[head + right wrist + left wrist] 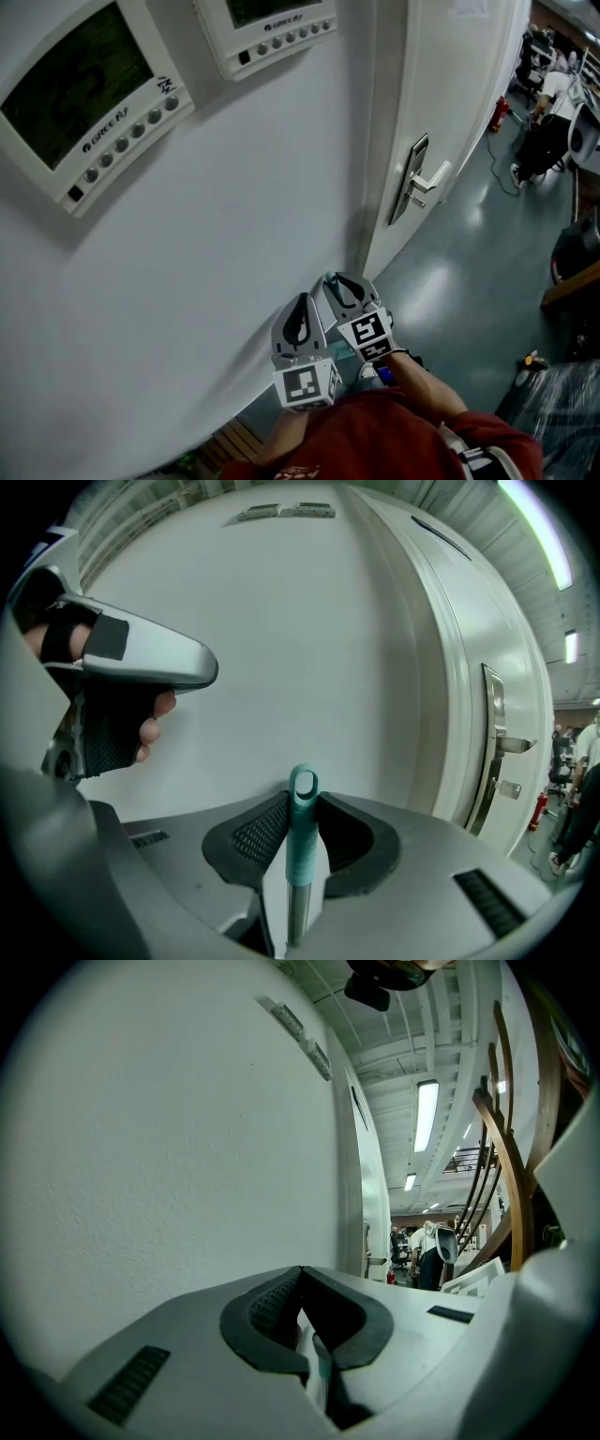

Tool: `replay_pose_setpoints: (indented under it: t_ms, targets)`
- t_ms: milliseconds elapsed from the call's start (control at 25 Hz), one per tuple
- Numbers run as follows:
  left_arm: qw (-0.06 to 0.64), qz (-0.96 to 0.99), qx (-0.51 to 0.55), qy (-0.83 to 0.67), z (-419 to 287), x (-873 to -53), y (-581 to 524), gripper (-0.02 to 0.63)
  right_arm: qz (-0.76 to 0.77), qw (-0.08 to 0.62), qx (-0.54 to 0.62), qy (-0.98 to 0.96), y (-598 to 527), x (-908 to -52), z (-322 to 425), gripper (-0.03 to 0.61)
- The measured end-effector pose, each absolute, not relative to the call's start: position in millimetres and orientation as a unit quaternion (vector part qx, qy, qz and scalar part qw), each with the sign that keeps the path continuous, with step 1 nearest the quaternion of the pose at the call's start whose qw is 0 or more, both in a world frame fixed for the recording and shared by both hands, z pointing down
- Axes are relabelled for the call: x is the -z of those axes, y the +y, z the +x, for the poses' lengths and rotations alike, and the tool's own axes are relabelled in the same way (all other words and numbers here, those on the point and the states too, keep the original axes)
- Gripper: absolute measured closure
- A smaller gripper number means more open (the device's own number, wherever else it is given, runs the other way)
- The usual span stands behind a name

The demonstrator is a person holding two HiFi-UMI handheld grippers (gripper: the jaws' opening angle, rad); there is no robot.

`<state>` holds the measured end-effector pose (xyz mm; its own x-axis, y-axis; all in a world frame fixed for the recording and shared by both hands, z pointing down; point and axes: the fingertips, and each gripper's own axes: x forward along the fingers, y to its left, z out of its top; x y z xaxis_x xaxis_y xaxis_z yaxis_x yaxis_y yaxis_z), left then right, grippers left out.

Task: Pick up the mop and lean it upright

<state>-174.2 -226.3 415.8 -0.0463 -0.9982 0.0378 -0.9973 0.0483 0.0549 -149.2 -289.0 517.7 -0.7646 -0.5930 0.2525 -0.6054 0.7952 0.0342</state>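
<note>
The mop's handle (301, 850) stands upright between the jaws in the right gripper view, with a teal grip, a loop at its tip and a metal shaft below. My right gripper (302, 803) is shut on it, a pad against each side of the teal grip, close to the white wall (281, 649). In the head view the right gripper (345, 289) and the left gripper (302, 323) sit side by side against that wall; the handle and the mop head are hidden there. The left gripper (302, 1274) has its tips together, with nothing clearly gripped.
A white door with a lever handle (417, 183) stands just right of the grippers. Two wall control panels (84, 103) (272, 33) hang above. A curved wooden frame (511, 1176) rises at the right of the left gripper view. People (548, 103) stand far down the room.
</note>
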Motion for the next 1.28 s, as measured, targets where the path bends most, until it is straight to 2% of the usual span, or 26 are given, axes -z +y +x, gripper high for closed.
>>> replay_pose_setpoints:
  t_ms: [520, 1080, 1280]
  targets:
    - [0.026, 0.698, 0.006, -0.715, -163, -413, -232, 0.601, 0.348, 0.107, -0.034, -0.931, -254, -511, -91, 0.469]
    - [0.028, 0.698, 0.0, -0.716, -160, -419, -235, 0.601, 0.36, 0.101, -0.048, -0.926, -251, -504, -73, 0.473]
    - [0.028, 0.697, 0.001, -0.717, -158, -419, -236, 0.601, 0.37, 0.081, -0.025, -0.925, -249, -475, -57, 0.473]
